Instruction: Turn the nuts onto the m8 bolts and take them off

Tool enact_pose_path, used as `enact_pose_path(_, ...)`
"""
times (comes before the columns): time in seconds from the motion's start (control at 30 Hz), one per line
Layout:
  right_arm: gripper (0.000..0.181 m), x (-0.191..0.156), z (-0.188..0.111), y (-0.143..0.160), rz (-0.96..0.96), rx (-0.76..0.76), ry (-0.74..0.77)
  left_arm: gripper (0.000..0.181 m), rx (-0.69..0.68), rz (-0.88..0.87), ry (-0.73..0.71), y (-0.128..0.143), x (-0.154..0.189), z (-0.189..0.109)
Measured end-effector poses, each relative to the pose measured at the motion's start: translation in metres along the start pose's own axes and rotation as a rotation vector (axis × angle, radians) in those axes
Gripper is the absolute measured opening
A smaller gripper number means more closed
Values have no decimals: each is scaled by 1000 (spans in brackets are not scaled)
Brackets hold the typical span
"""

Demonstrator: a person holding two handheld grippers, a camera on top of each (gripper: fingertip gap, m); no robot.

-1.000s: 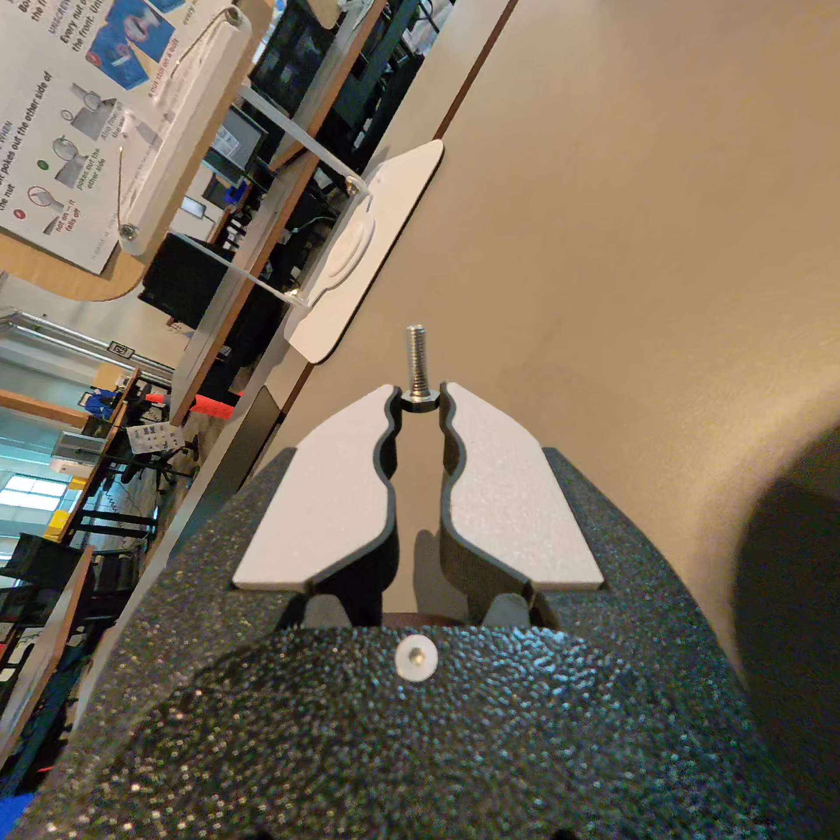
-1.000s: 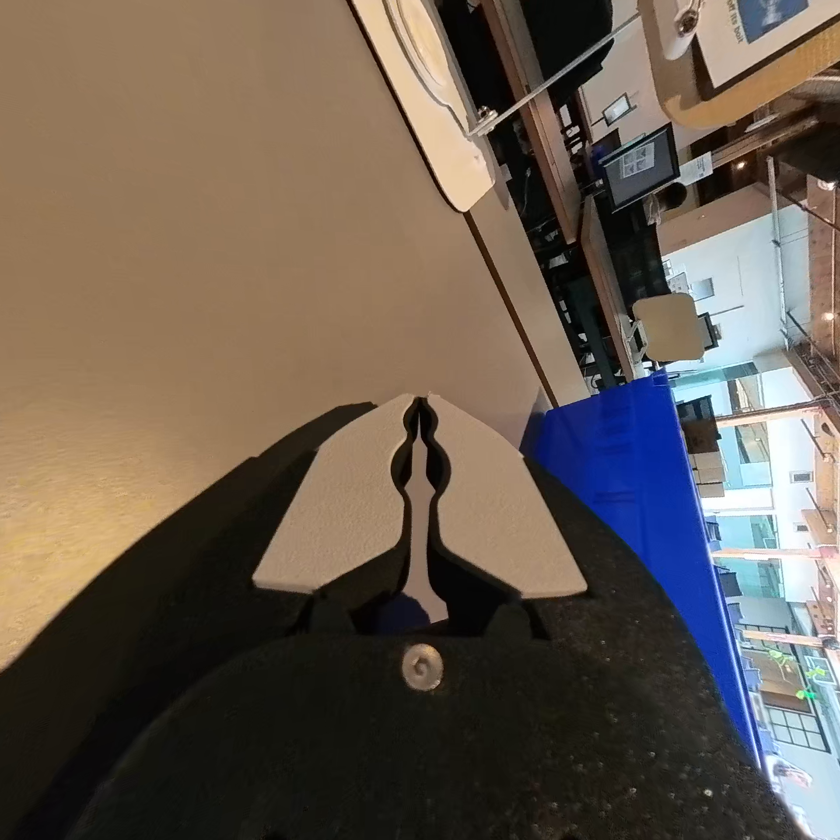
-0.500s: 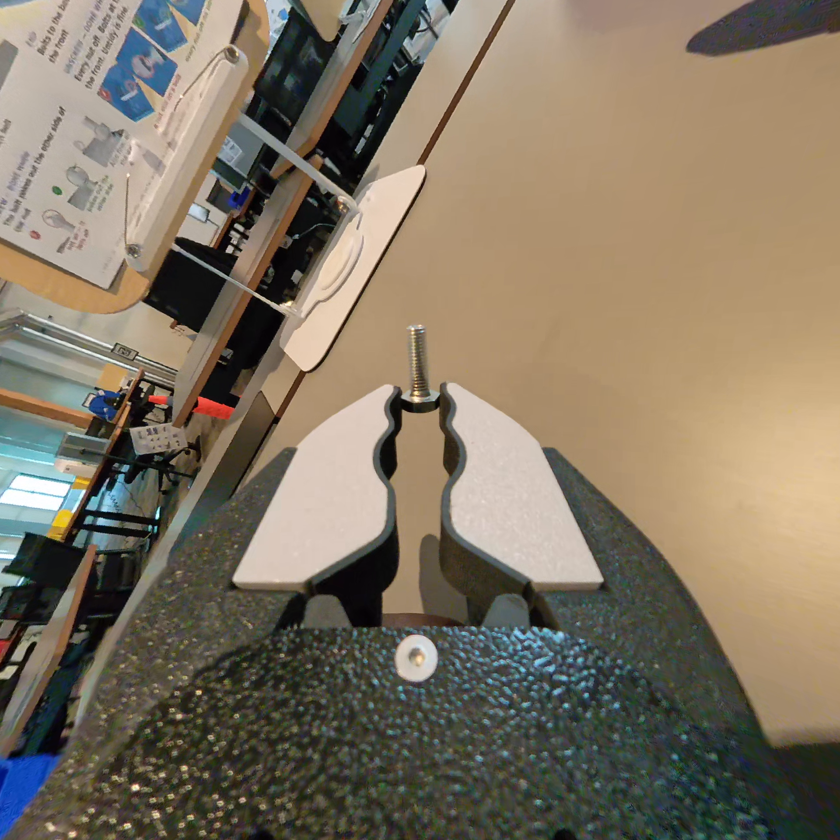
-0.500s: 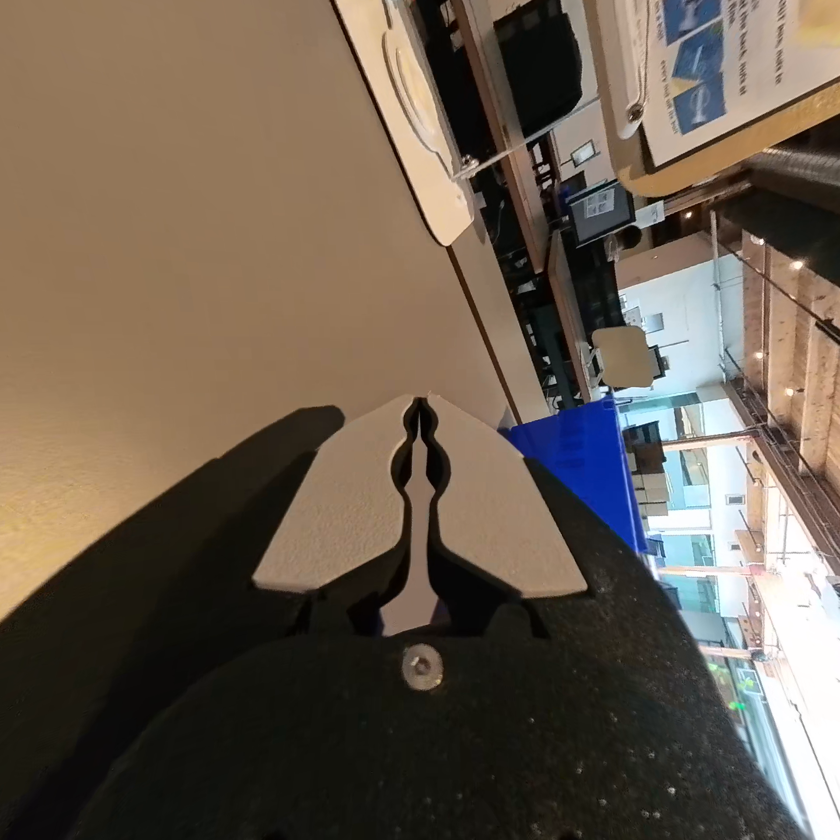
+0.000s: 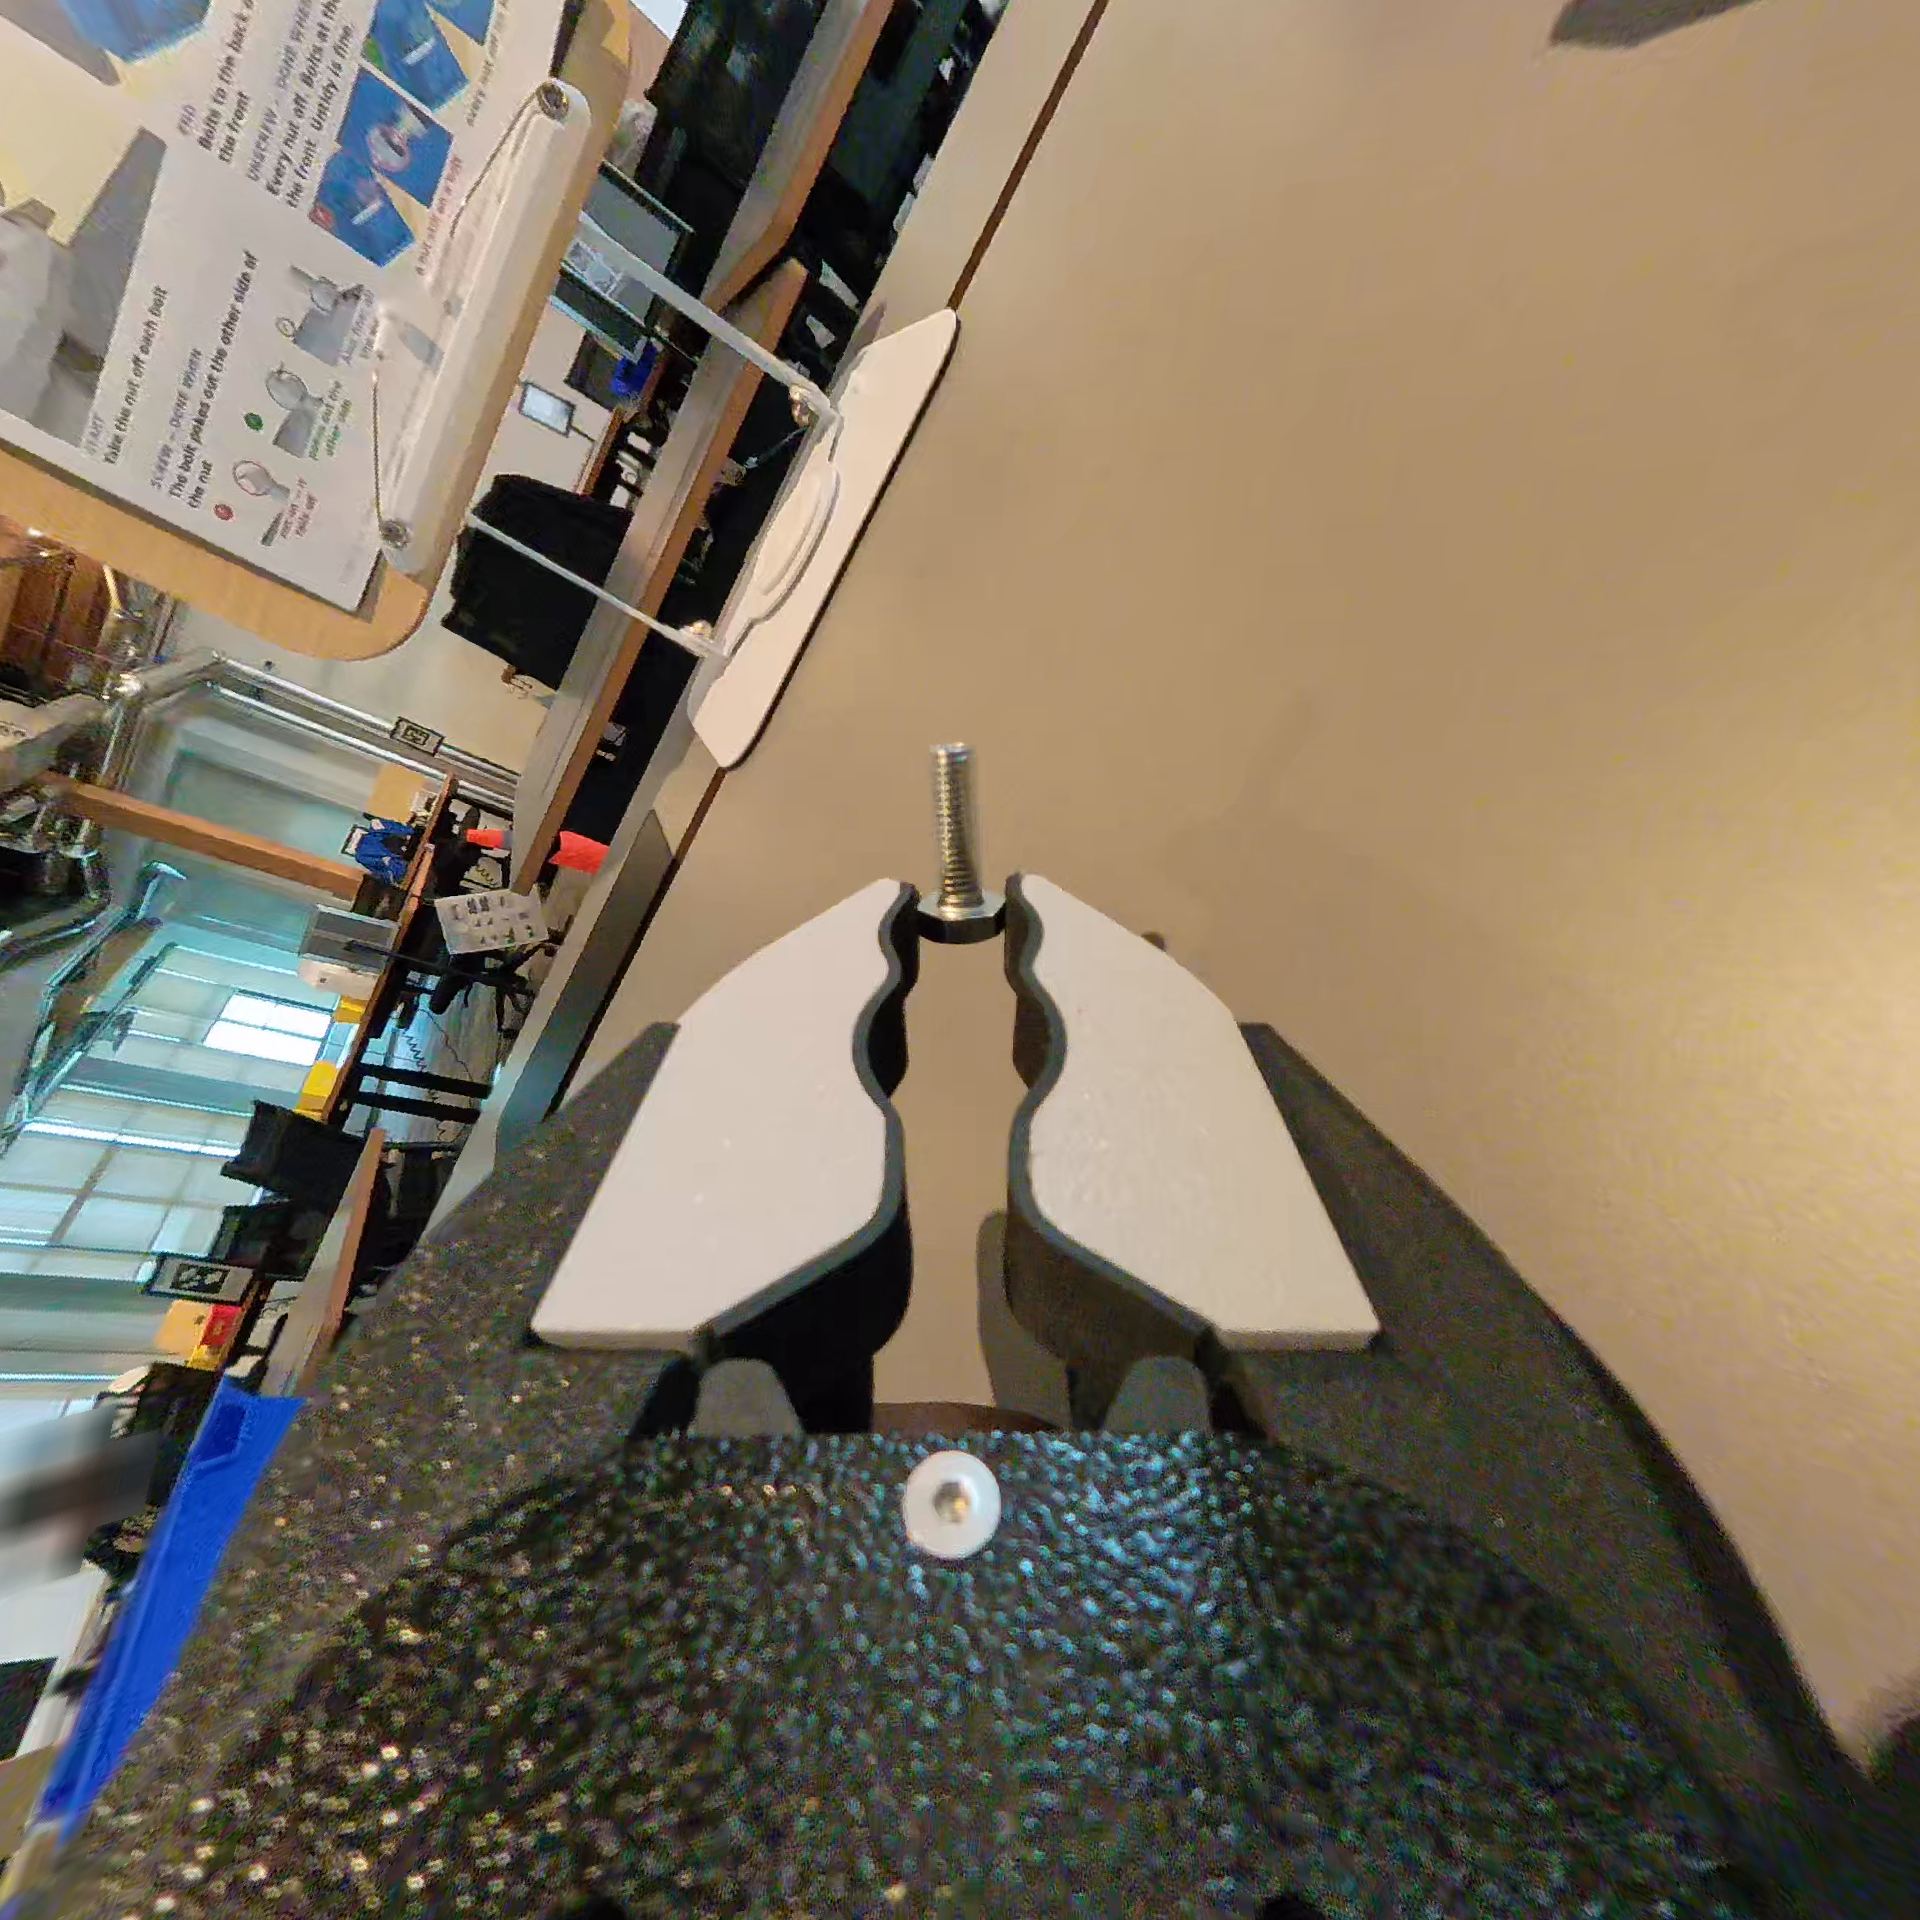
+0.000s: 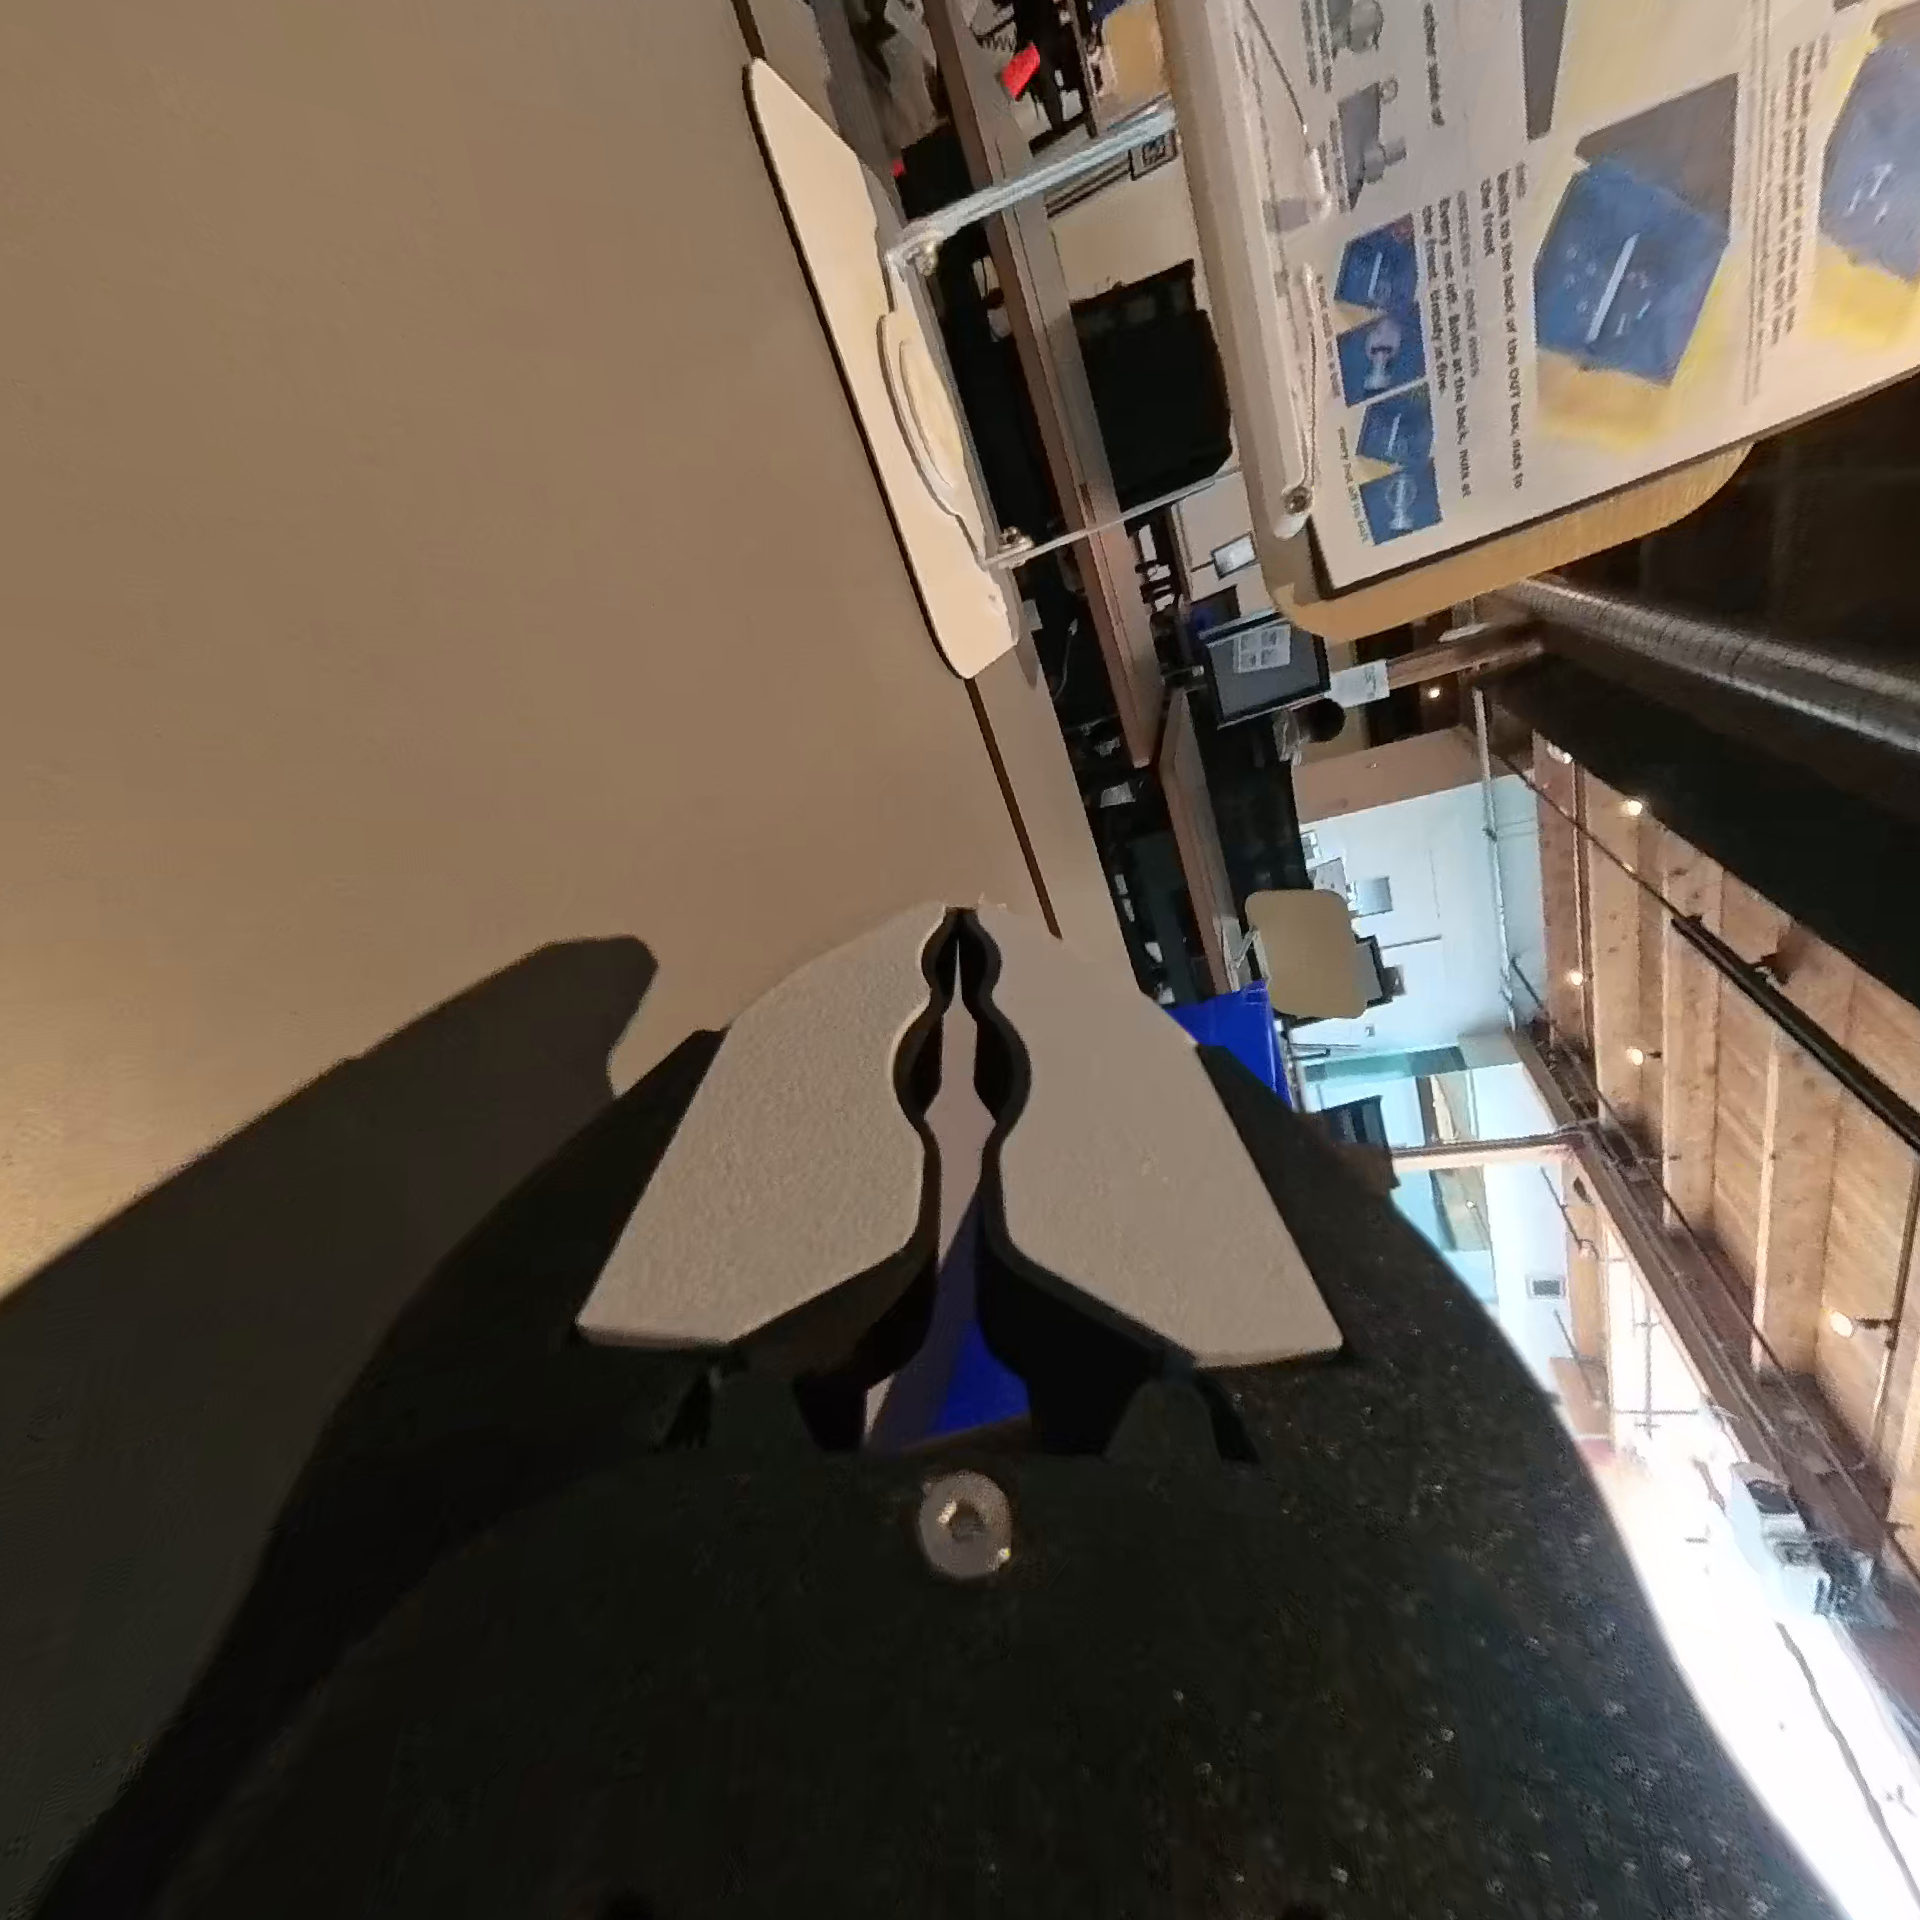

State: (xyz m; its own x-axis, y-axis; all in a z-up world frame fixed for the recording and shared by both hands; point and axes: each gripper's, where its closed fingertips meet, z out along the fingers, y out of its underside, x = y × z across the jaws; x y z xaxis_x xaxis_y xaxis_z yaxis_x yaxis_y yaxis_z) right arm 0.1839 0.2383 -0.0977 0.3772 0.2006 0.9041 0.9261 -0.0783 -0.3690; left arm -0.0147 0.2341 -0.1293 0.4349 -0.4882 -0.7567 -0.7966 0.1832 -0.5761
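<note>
Holding the left tool (image 5: 961, 914) clamped on the hex head of the bolt (image 5: 951, 831), with the threaded shank pointing away past the fingertips and bare along its whole visible length; no nut showing anywhere in either view. Keeping the right tool (image 6: 961, 920) pressed together at the tips, with nothing visible between them. Judging the step in hand as presenting the bolt for a nut that is not yet fetched. Risking, from here, a bolt swivelling in the grip, since only the thin head is being pinched at the very tips and any sideways push on the shank would be levering it round or out. Risking also a cross-threaded start if the nut were meeting the shank at a tilt, and a dropped nut rolling off across the surface (image 5: 1455, 623). Looking over a plain tan surface, bare near the tools, carrying a white stand base (image 5: 831, 520) at its far edge with thin metal rods rising to an instruction board (image 5: 260, 260). Catching a blue bin (image 6: 1231, 1023) just beyond the right tool. Taking in, farther off, a workshop room with desks, dark monitors, bright windows and timber panelling.
</note>
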Motion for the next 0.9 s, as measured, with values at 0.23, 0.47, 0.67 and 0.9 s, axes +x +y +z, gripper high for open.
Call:
enact_pose_path(0.23,0,1,4,0,-31,17,31,15,26,-77,55,-4,-1,6)
enact_pose_path(0.47,0,-5,5,-1,-64,18,33,15,26,-67,65,-5,1,5)
enact_pose_path(0.67,0,-6,7,2,-55,12,22,15,22,-75,66,-3,-1,6)
enact_pose_path(0.9,0,-10,10,3,-51,10,1,15,17,-90,74,-1,-2,7)
